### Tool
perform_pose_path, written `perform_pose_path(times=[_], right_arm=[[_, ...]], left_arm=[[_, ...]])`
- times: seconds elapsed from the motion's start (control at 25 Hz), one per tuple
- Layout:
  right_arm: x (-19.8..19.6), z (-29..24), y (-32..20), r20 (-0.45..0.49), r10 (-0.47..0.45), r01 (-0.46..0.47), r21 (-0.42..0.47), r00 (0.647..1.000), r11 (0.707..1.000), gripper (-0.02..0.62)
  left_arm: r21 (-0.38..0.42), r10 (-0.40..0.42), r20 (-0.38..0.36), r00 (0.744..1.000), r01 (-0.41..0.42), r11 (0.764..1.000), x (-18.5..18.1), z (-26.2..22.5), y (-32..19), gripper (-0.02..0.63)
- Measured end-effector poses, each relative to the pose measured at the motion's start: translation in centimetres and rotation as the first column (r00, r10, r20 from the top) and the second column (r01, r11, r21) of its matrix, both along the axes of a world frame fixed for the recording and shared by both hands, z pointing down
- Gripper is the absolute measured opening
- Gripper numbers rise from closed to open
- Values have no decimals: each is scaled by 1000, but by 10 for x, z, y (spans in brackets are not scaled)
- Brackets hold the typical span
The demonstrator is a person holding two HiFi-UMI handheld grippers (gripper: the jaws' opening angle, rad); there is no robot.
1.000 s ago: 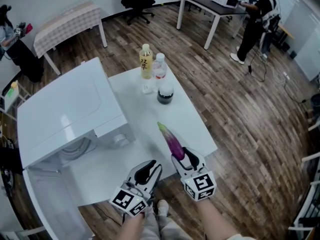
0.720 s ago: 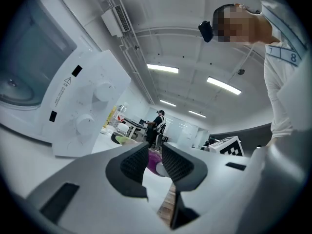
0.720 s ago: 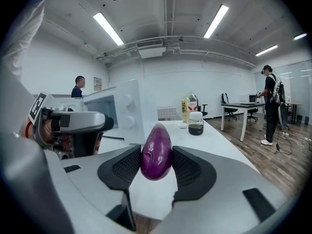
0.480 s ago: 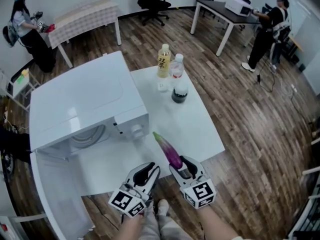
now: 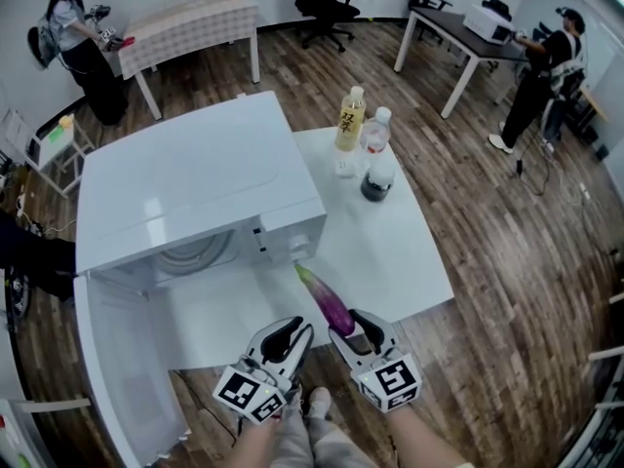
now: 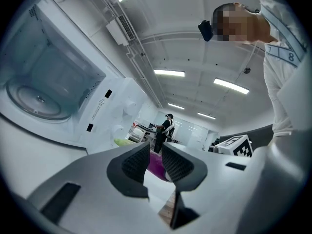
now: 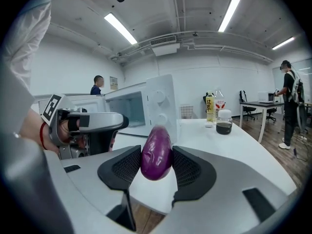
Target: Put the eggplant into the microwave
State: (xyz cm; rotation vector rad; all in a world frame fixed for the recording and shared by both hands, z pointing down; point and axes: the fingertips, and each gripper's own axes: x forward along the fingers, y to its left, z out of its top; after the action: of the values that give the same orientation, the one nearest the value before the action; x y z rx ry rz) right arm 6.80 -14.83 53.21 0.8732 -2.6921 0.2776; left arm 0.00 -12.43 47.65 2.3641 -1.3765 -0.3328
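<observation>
White worktop (image 5: 409, 252) carries the microwave (image 5: 195, 183). Its door (image 5: 117, 359) is swung wide open at the left, so the cavity (image 5: 195, 256) and its glass turntable are free to take something. Both grippers are low at the worktop's near edge, side by side.

The right gripper (image 5: 356, 328) has its jaws clamped on the thick purple end of the eggplant (image 5: 327, 300). The eggplant juts forward, with its green stem tip near the microwave's front right corner. It is outside the cavity, off to the right of the opening. The left gripper (image 5: 298, 331) has its jaws only a little apart, with nothing between them.

The step in hand looks like the carry towards the opening. Next, I judge, the right gripper must swing the eggplant leftward, stem first, past the control panel and into the cavity. It should then part its jaws over the turntable.
</observation>
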Motion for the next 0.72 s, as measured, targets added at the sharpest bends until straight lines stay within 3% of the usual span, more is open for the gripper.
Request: perform_pose_path(times=[0.72], right_arm=[[-71,-2,15,20,-131,131,8,991,991,219]], left_arm=[[-11,-134,-1,991,133,991,-64,8,19,75]])
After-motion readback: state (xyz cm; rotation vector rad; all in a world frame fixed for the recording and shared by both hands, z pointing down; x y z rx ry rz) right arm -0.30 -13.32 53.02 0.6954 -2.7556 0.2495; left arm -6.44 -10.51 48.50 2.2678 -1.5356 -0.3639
